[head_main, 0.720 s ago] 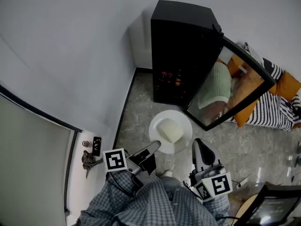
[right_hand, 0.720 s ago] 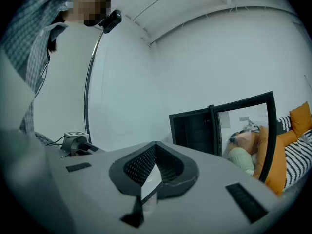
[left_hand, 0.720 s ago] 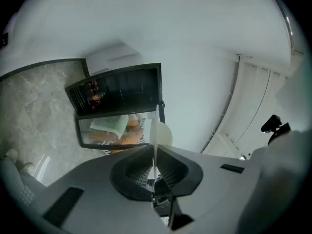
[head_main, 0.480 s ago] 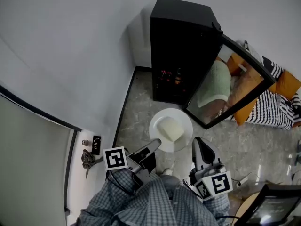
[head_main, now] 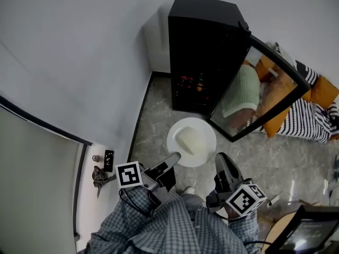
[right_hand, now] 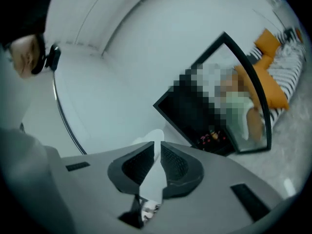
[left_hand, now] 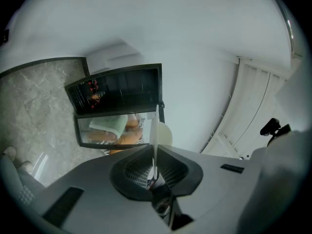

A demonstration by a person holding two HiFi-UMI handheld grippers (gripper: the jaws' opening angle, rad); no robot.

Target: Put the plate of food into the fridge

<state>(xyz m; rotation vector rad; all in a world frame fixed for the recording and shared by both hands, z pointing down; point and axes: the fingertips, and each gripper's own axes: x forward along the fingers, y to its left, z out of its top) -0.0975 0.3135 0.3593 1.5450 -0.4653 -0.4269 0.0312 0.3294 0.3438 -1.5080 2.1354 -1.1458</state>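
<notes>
A white plate (head_main: pixel 204 151) carrying a pale block of food (head_main: pixel 190 140) hangs level above the stone floor, just in front of the black fridge (head_main: pixel 204 46). The fridge's glass door (head_main: pixel 259 91) stands swung open to the right. My left gripper (head_main: pixel 174 157) is shut on the plate's near-left rim and my right gripper (head_main: pixel 219 160) is shut on its near-right rim. In the left gripper view the plate (left_hand: pixel 154 130) shows edge-on between the jaws of the left gripper (left_hand: pixel 154 152). In the right gripper view the plate (right_hand: pixel 155 172) sits pinched by the right gripper (right_hand: pixel 157 152).
Dark shelves with small red items (head_main: pixel 192 83) show inside the fridge. An orange cushion and striped fabric (head_main: pixel 312 110) lie right of the door. A white wall runs along the left, with small objects on a ledge (head_main: pixel 100 174). A dark screen (head_main: pixel 307 232) stands at the bottom right.
The plate has moved slightly forward toward the fridge opening. My right gripper has rolled, so its marker cube now shows tilted. Both grippers keep their hold.
</notes>
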